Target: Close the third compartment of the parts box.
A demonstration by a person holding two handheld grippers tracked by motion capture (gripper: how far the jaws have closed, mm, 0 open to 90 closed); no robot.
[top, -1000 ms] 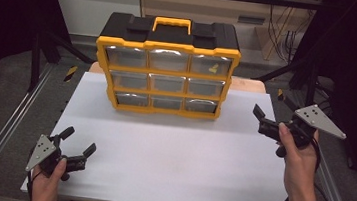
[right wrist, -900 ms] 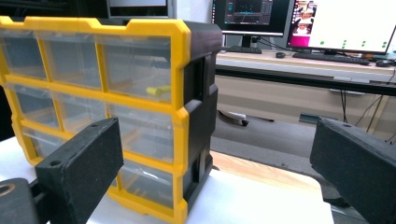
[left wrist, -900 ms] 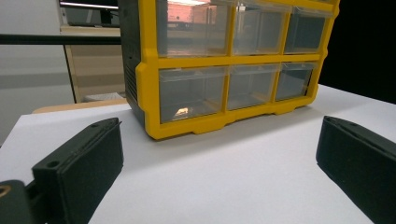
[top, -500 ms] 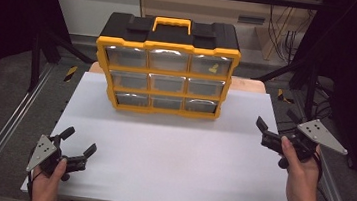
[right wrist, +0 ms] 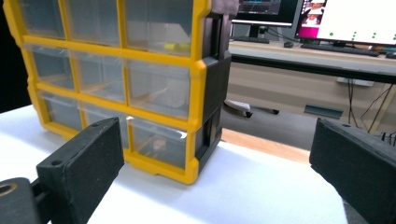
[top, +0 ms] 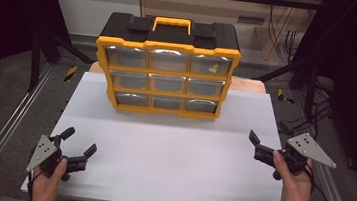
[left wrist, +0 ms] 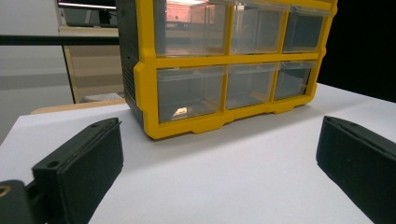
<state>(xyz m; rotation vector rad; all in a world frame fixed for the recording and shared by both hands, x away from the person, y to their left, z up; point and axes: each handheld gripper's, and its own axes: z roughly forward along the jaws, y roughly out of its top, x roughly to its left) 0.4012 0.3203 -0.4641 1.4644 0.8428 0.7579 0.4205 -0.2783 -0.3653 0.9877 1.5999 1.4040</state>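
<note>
Cabinet [top: 165, 74] of small drawers stands upright at the far middle of the white tabletop [top: 171, 150], well apart from both grippers. Its frame is yellow, its top and sides black, with a yellow carry handle [top: 172, 24] on the lid. Nine clear drawers sit in three rows of three, all pushed in.

The left hand-held gripper [top: 77, 142] is at the near left corner of the tabletop, held in the person's left hand [top: 47, 180], jaws spread wide and empty. The right hand-held gripper [top: 257, 144] is near the right edge, held in the right hand [top: 295, 185], jaws likewise spread with nothing between them. Both point toward the cabinet.

The high view shows a small yellow item [top: 213, 67] in the top right drawer and the cabinet's whole front and lid. The left gripper view looks low across the tabletop at the cabinet's left front corner and shows a small pale object [left wrist: 180, 111] lying in the bottom left drawer [left wrist: 190, 95], which the high view does not resolve. The right gripper view shows the cabinet's black right side [right wrist: 212, 79], the wooden edge [right wrist: 266, 144] beyond the white surface, and monitors [right wrist: 345, 18] on a desk behind.
</note>
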